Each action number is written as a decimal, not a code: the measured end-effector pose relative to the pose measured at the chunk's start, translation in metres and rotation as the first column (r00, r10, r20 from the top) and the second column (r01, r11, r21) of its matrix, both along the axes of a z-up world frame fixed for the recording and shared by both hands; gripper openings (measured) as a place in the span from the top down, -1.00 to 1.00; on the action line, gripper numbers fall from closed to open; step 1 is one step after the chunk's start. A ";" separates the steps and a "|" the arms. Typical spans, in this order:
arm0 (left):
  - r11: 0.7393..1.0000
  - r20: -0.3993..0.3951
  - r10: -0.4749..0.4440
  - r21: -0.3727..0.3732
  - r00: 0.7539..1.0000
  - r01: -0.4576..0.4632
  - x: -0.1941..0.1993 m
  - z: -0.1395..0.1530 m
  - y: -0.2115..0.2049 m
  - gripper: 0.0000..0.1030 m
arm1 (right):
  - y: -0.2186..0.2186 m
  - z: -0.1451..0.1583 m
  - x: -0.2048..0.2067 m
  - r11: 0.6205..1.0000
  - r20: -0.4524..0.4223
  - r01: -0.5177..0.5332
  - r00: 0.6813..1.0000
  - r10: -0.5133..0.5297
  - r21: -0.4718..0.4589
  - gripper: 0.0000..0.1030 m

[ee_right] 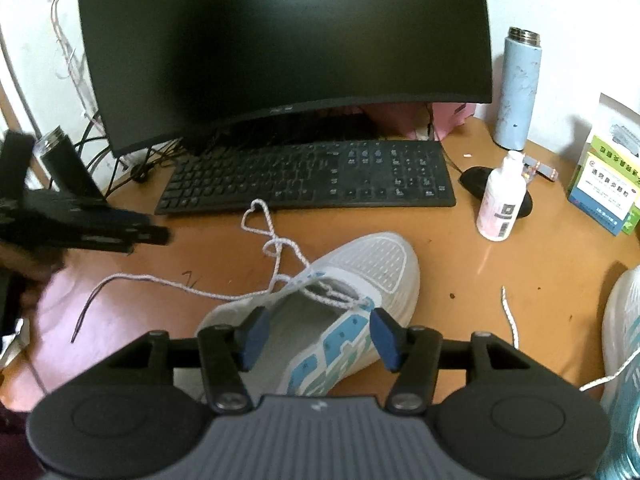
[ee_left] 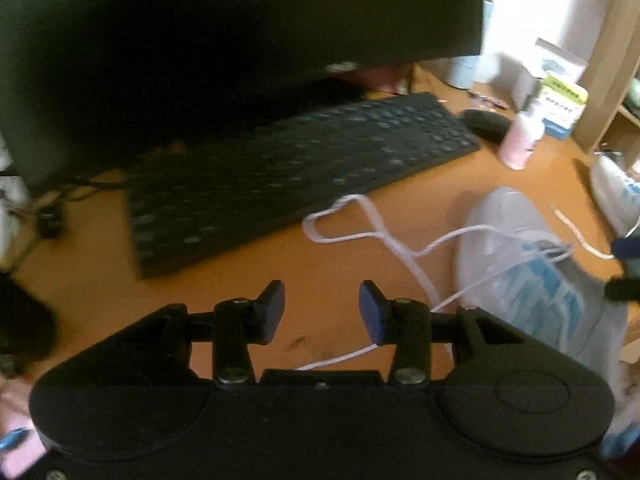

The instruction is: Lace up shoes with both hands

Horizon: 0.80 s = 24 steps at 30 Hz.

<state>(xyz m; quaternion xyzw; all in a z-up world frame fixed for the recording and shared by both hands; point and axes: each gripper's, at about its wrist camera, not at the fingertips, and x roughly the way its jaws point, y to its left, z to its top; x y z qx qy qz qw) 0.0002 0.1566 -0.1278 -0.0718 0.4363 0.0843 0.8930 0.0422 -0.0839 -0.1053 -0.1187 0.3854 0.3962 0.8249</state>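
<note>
A white shoe with blue side panels (ee_right: 372, 264) lies on the orange desk (ee_right: 460, 264), toe toward the keyboard. Its white lace (ee_right: 256, 216) is threaded through the front eyelets, knotted loosely, and trails left across the desk. My right gripper (ee_right: 318, 336) hovers open over the shoe's mouth, with no lace between its pads. My left gripper (ee_left: 322, 308) is open over bare desk to the left of the shoe (ee_left: 500, 220). The lace (ee_left: 360, 204) runs past its right finger (ee_left: 374, 312) without being pinched. In the right wrist view the left gripper (ee_right: 160, 234) is a blur at the left edge.
A black keyboard (ee_right: 308, 176) and a dark monitor (ee_right: 280, 40) stand behind the shoe. At the right are a white pump bottle (ee_right: 502, 200), a black mouse (ee_right: 476, 178), a blue flask (ee_right: 518, 88), boxes (ee_right: 604, 188), a second shoe (ee_right: 624, 320) and a loose lace (ee_right: 510, 316).
</note>
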 end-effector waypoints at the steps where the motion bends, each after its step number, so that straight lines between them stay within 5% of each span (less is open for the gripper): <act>1: 1.000 -0.004 -0.002 -0.024 1.000 0.002 0.009 -0.005 -0.001 0.21 | 0.000 0.000 0.000 1.000 -0.001 -0.003 1.000 0.003 -0.005 -0.12; 18: 0.981 0.033 0.081 -0.180 0.996 -0.074 0.083 -0.036 0.008 0.22 | -0.022 0.002 -0.001 0.996 0.000 0.068 0.998 -0.068 -0.058 -0.25; 21: 0.976 0.018 0.084 -0.201 0.996 -0.079 0.089 -0.044 0.011 0.75 | -0.023 0.003 -0.001 0.995 0.006 0.077 0.997 -0.077 -0.065 -0.25; 24: 0.977 0.045 0.076 -0.202 0.996 -0.066 0.083 -0.034 0.011 0.94 | -0.024 0.005 -0.003 0.996 0.012 0.073 0.997 -0.073 -0.051 -0.25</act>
